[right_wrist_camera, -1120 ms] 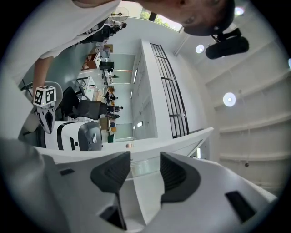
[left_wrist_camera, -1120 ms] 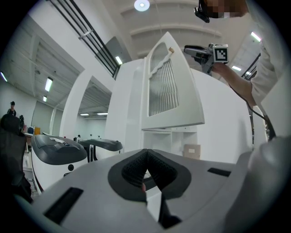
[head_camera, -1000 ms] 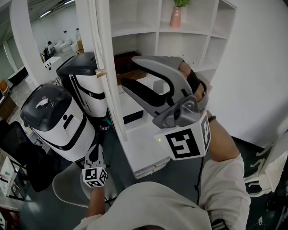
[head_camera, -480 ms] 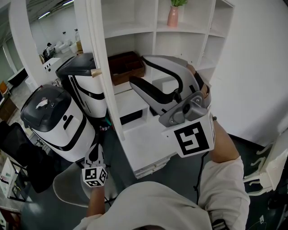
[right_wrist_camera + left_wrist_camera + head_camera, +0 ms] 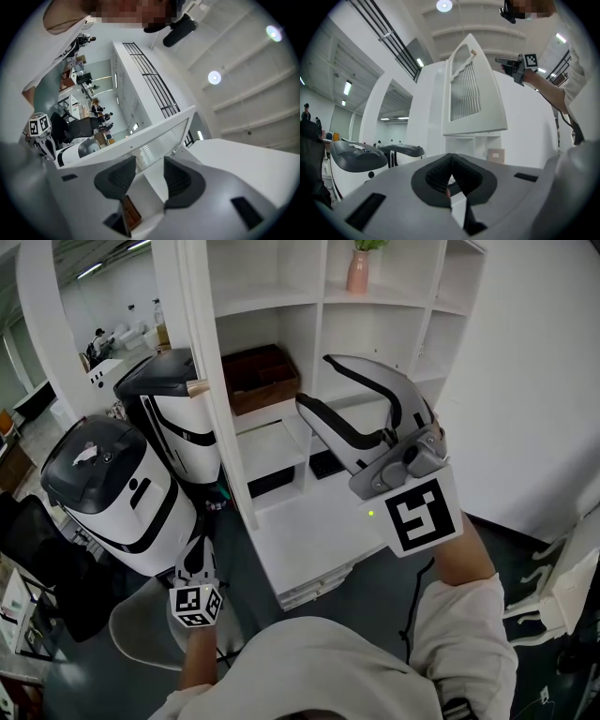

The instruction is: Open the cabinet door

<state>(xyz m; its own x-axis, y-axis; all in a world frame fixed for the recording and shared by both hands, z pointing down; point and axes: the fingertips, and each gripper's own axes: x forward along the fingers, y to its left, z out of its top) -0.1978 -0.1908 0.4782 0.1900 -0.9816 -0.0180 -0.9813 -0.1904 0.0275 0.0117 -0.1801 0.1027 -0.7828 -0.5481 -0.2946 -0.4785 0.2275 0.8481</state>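
The white cabinet's door (image 5: 214,381) stands swung out, edge-on to me in the head view, with a small gold knob (image 5: 199,387) on its edge. My right gripper (image 5: 314,381) hangs to the right of the door, in front of the open shelves and apart from the knob. It is open; its jaws have just been closing a little, with nothing between them. In the right gripper view (image 5: 149,164) the ribbed glass door (image 5: 154,140) shows far beyond the pads. My left gripper (image 5: 195,554) hangs low at the left, shut and empty (image 5: 450,169), looking up at the door (image 5: 473,89).
Two white-and-black machines (image 5: 103,484) (image 5: 173,404) stand left of the cabinet. A brown tray (image 5: 258,376) lies on a middle shelf and a pink vase (image 5: 357,273) stands on an upper one. A white wall rises at the right, with white furniture (image 5: 567,587) low beside it.
My right gripper has moved right, away from the door's edge, and rolled a little. The left gripper and the door have stayed put.
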